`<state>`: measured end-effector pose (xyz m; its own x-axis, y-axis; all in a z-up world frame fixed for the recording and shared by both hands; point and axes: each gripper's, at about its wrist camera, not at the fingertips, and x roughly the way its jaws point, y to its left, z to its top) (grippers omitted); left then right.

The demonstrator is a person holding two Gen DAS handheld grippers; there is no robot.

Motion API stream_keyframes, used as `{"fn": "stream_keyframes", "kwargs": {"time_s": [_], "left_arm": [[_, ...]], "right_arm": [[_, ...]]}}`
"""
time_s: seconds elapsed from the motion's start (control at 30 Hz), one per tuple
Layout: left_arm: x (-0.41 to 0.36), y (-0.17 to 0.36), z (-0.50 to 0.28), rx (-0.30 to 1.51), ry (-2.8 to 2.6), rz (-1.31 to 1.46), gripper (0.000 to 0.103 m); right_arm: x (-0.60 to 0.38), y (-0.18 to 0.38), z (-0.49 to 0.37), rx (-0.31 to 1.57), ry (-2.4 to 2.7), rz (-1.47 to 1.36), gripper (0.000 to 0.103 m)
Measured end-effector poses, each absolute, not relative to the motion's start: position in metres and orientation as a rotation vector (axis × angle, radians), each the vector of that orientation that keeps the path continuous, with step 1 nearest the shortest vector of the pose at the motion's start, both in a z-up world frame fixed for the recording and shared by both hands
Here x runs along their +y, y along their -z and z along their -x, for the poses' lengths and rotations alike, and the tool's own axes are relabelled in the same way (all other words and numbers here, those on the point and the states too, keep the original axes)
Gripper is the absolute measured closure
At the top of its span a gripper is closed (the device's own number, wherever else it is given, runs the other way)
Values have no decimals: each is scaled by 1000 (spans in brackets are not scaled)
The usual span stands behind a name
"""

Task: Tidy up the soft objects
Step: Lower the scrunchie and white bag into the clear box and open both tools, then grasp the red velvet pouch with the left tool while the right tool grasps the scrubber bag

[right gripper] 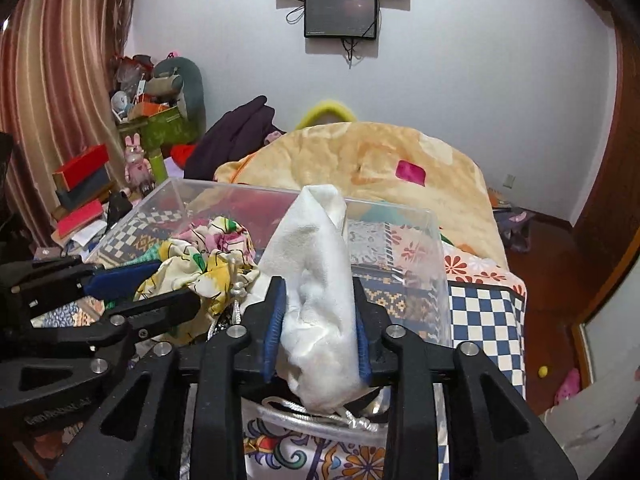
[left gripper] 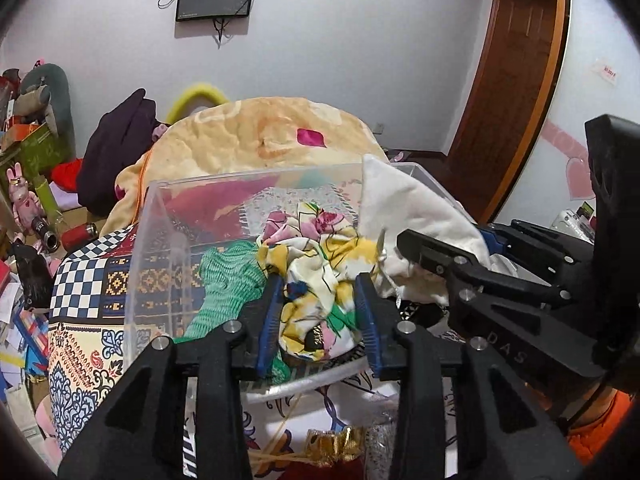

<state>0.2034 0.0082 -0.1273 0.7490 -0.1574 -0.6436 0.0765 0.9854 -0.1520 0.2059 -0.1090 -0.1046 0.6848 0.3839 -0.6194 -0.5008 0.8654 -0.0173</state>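
My left gripper (left gripper: 318, 292) is shut on a yellow floral cloth (left gripper: 316, 280) at the near edge of a clear plastic bin (left gripper: 160, 240). A green knit cloth (left gripper: 228, 280) lies in the bin to its left. My right gripper (right gripper: 318, 312) is shut on a white cloth (right gripper: 316, 272) that stands up between its blue pads, over the bin's near rim (right gripper: 396, 210). The right gripper also shows in the left wrist view (left gripper: 404, 242), just right of the floral cloth. The left gripper shows in the right wrist view (right gripper: 160, 280), with the floral cloth (right gripper: 200, 264).
The bin sits on a patterned bedspread (left gripper: 92, 300). Behind it lies an orange blanket heap (left gripper: 272, 132) and a dark purple garment (left gripper: 116, 152). Boxes and toys crowd the left side (right gripper: 88, 192). A wooden door (left gripper: 516, 72) is at the right.
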Motion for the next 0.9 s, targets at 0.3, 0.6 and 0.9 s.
{"fn": "stream_keyframes", "kwargs": {"time_s": [0.3,0.6,0.9], "left_arm": [[11,110,-171,660,132,93,46],[18,101,-129,625,113,74,33],[37,139,-107,708,51,77,31]], "right_arm": [[-120,82,-185,587,-514,196,45],[-126,71,-150,541,-564,151,27],[-110,102,-131,616,-619,176,26]]}}
